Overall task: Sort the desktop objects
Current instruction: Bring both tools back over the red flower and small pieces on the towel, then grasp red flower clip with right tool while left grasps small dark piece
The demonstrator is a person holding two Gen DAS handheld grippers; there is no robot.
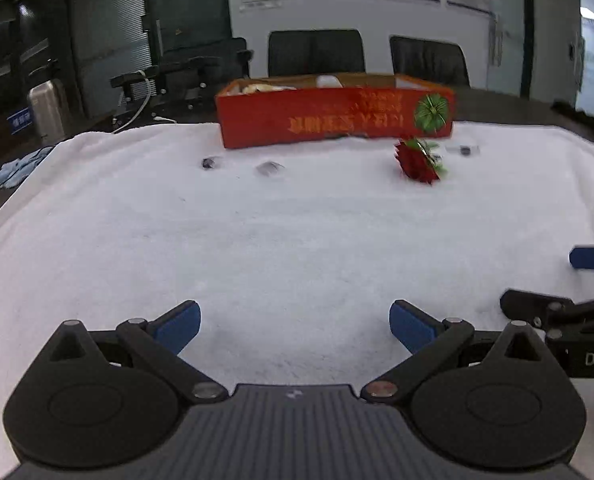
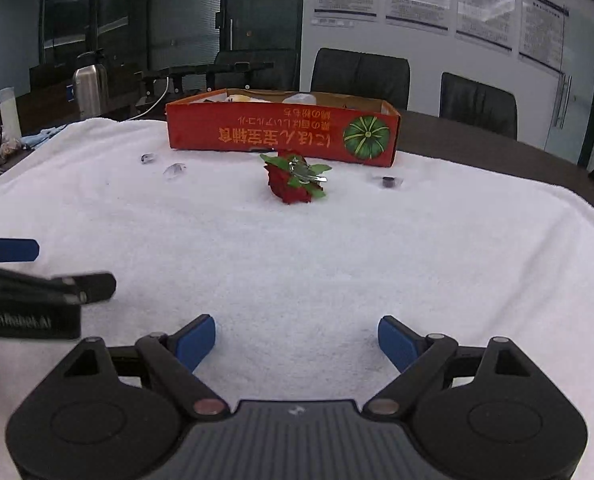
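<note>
A red artificial flower (image 1: 417, 162) (image 2: 294, 180) with green leaves and a metal clip lies on the white towel (image 1: 281, 240) (image 2: 337, 248) in front of the red cardboard box (image 1: 337, 118) (image 2: 281, 132). Two small clear pieces (image 1: 271, 169) (image 2: 174, 171) lie left of it, and a small dark piece in clear wrap (image 1: 464, 150) (image 2: 388, 181) lies to its right. My left gripper (image 1: 295, 326) is open and empty, low over the near towel. My right gripper (image 2: 297, 338) is open and empty beside it.
The box holds a few pale items, partly hidden. Black chairs (image 2: 361, 72) stand behind the dark table. A steel flask (image 2: 90, 88) and a white bottle (image 2: 9, 114) stand at far left. Each gripper shows at the other view's edge.
</note>
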